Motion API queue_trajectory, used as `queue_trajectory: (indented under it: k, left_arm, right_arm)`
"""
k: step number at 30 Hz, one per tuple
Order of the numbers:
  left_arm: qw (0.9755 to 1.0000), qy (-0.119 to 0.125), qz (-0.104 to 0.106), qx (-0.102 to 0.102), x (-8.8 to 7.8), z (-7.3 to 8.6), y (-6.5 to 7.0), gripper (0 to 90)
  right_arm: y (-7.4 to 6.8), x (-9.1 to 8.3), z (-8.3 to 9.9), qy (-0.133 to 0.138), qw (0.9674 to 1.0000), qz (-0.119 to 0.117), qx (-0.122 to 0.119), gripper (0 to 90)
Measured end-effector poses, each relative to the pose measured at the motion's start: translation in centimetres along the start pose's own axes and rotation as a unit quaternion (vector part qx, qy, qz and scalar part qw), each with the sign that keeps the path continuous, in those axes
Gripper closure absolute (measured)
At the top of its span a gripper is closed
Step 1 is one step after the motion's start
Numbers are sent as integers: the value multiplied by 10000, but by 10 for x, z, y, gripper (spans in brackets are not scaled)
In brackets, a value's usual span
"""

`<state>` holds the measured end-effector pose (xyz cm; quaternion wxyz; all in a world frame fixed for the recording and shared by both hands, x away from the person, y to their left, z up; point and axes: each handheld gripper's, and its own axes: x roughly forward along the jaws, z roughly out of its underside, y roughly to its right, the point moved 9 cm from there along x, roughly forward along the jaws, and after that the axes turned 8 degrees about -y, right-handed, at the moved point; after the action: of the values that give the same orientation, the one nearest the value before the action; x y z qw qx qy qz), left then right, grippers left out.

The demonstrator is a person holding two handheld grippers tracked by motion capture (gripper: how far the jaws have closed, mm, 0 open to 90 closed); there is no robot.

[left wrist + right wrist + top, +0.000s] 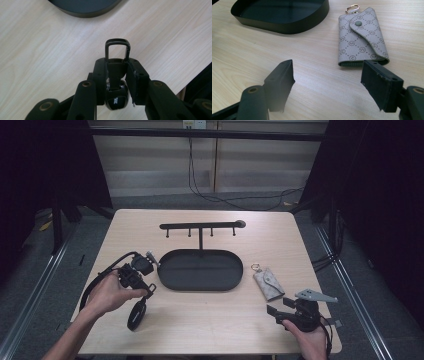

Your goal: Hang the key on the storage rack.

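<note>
My right gripper [327, 82] was the nearer one to the key pouch [362, 37], so the next reach looked like mine on that side. The pouch lay flat on the bench [215, 320], just ahead of my spread jaws and a little toward the right-hand one, whose tip nearly met the pouch's near end; whether they touched I could not tell. Its long axis ran away from me toward the far edge, with the gold ring [352, 8] at the far end and the snap flap uppermost. The jaws stood wide apart with nothing between them.

The pouch sat just off the right end of the black oval tray [200, 282], toward the bench's right edge.

My left gripper [117, 67], near the left edge beside the tray, was clamped on a black key fob [117, 97], its loop [117, 45] sticking out past the tips.
</note>
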<state>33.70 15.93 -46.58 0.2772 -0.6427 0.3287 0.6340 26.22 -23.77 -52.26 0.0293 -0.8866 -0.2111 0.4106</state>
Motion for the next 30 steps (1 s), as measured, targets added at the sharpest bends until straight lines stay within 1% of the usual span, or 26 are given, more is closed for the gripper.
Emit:
queue_trajectory:
  k: [5,6,8,9,10,11,12,14,16,19,20,21,22,23,24,25,26,27,28,30]
  left_arm:
    - [9999,106,-4,-49,-12,1,-6,709]
    - [10000,59,-2,-22,-14,2,-7,708]
    - [9998,132,-38,-109,-18,1,-8,709]
    - [9999,114,-30,-64,-20,1,-9,709]
    - [9998,145,-37,-96,-21,0,-10,709]
    - [9999,104,-88,-102,-22,0,-11,709]
    - [9999,134,-49,-94,-23,-1,-10,709]
    - [9999,120,-59,-67,-25,-2,-10,709]
    - [9999,55,-111,-47,-25,-3,-10,709]
    - [9999,63,-89,-43,-28,-6,-9,709]
    - [9999,83,-62,-76,-28,-7,-9,709]
    - [9999,70,-101,-77,-30,-8,-10,709]
    - [9999,97,-76,-112,-31,-10,-10,709]
    - [9999,88,-79,-84,-34,-11,-11,709]
    - [9998,124,-86,-151,-36,-12,-11,709]
    - [9998,110,-56,-131,-37,-13,-11,709]
    - [9997,138,-97,-188,-40,-15,-13,709]
    - [9996,123,-87,-235,-41,-17,-16,709]
    - [9997,66,-39,-232,-42,-18,-17,709]
    - [9995,110,-38,-307,-46,-22,-20,709]
  right_arm:
    - [0,0,0,-1,10000,-1,1,259]
    - [0,0,0,2,10000,0,7,259]
    - [0,0,0,-7,10000,7,2,259]
    - [0,0,0,-7,10000,12,-2,259]
    - [0,0,0,-6,10000,12,-2,260]
    - [0,0,0,-6,10000,9,2,259]
    - [0,0,0,-5,10000,9,6,260]
    - [0,0,0,-4,10000,7,5,260]
    - [0,0,0,-5,10000,7,4,259]
    - [0,0,0,-7,10000,6,3,259]
    - [0,0,0,-8,10000,4,2,259]
    - [0,0,0,-8,10000,6,1,259]
    - [0,0,0,-8,10000,10,-2,259]
    - [0,0,0,-8,10000,7,-4,259]
    - [0,0,0,-2,10000,-7,-5,258]
    - [0,0,0,5,10000,-7,-2,257]
    - [0,0,0,4,10000,-7,1,255]
    - [0,0,0,4,10000,-9,0,253]
    - [0,0,0,5,10000,-14,-7,252]
    - [0,0,0,4,10000,-16,-16,250]
